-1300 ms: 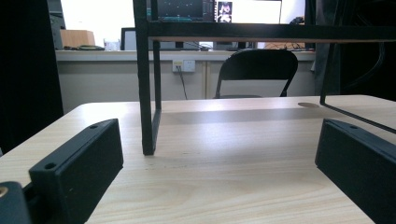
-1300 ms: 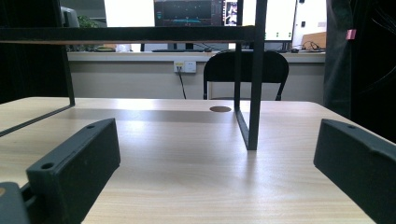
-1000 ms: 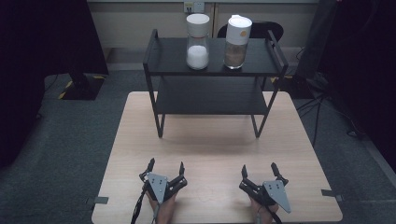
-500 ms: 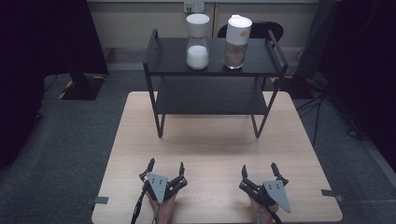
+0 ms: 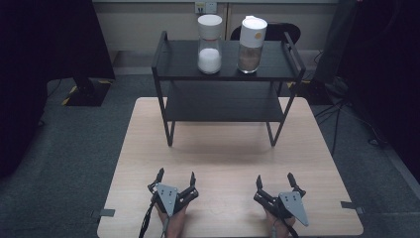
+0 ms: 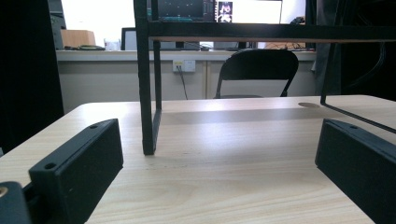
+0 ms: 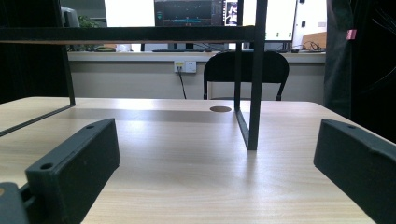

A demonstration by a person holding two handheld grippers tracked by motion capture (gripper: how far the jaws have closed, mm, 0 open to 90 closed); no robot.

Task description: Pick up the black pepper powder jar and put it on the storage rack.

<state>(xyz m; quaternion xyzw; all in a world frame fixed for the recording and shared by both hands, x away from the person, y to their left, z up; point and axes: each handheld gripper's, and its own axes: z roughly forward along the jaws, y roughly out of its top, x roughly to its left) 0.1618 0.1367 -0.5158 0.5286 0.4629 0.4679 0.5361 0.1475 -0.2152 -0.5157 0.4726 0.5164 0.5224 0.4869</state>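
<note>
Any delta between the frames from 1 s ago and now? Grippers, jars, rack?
No visible change. The left gripper and right gripper rest at the near edge of the table, jaws open and empty, as before. The white-filled jar and brown-filled jar stand in the same spots on the top of the black rack.

A clear jar with a white lid (image 5: 209, 43), about a third full of white powder, stands upright on the black rack's top shelf (image 5: 181, 62) at the desk's 12 o'clock. At its 3 o'clock, close but apart, stands a taller white-capped jar (image 5: 251, 44) holding brown grains.
</note>
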